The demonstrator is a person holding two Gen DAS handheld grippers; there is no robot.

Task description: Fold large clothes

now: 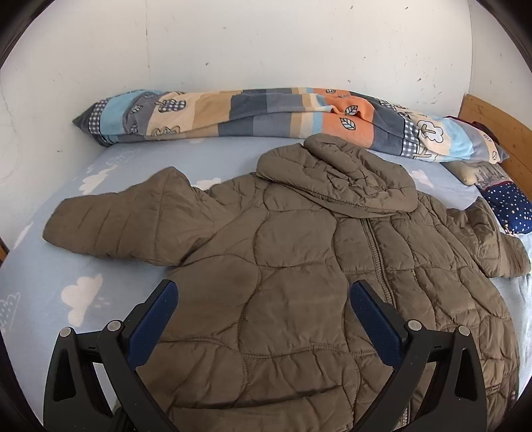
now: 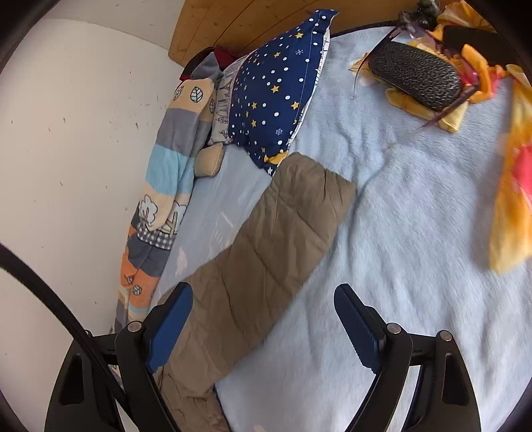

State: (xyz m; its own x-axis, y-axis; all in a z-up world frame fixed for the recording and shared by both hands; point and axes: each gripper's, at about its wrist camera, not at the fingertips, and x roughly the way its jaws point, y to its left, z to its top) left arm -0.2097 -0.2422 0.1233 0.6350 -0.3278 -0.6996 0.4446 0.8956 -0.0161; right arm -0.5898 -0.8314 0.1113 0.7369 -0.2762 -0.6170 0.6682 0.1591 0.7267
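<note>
Bed (image 1: pixel 43 282), blue sheet with white clouds; on it, left to right as the left camera sees it:

- Left sleeve (image 1: pixel 113 222): laid out flat, pointing away from the body. Not folded in.
- Jacket (image 1: pixel 299 266): olive quilted, lying front up across the middle of the bed, zip closed as far as it shows. Spread wide, no fold made in the body.
- Hood (image 1: pixel 339 179): flopped forward over the collar.
- Right sleeve (image 1: pixel 492 239): bunched at the far edge, hard to read here.
- Blanket (image 1: pixel 266 113): patchwork, rolled along the wall behind.

Judgement: folding hardly begun. Jacket is laid out; both sleeves, the hood and the body remain to be folded.

Tongs:
- Left gripper (image 1: pixel 262 299): spread wide, low over the jacket's lower front, holding nothing.
- Right gripper (image 2: pixel 262 305): spread wide, above the right sleeve near the shoulder, holding nothing.

Seen by the right camera only, left to right:
- Right sleeve lies straight and flat, cuff reaching toward the pillow (image 2: pixel 279 89).
- Pillow: navy with stars, against the headboard (image 2: pixel 239 16).
- Case (image 2: pixel 415 76): dark, textured, on yellow cloth (image 2: pixel 508 206), well apart from the jacket.

The left camera alone shows the whole body, hood and left sleeve.
</note>
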